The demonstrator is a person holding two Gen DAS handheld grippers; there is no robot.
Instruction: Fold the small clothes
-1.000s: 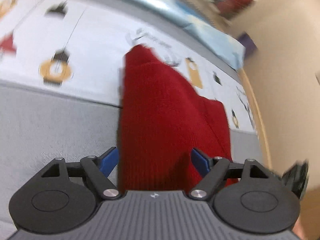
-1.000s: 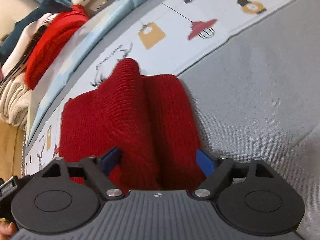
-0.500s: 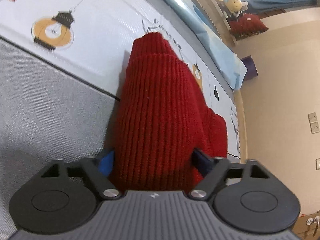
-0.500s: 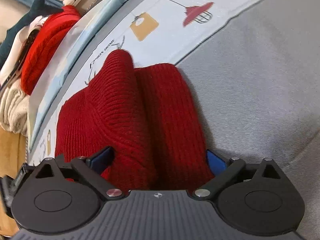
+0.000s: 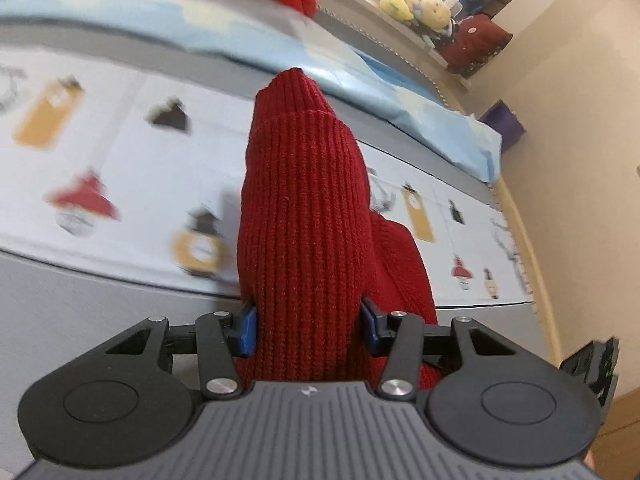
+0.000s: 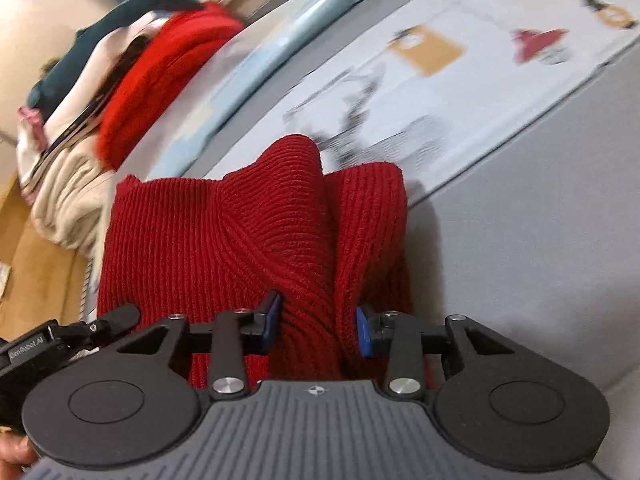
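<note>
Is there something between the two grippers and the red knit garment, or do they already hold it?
Nothing visible stands between. The left gripper and the right gripper are each shut on a bunch of the red garment, the blue pads pressing the knit.

The left claw, black with blue pads, is clamped on a bunched fold of dark red ribbed knit garment. The fold rises over a white sheet printed with lamps on a grey surface.

A home bedroom: a bed with a lamp-print sheet, stuffed toys on the sill behind it, piled clothes.
</note>
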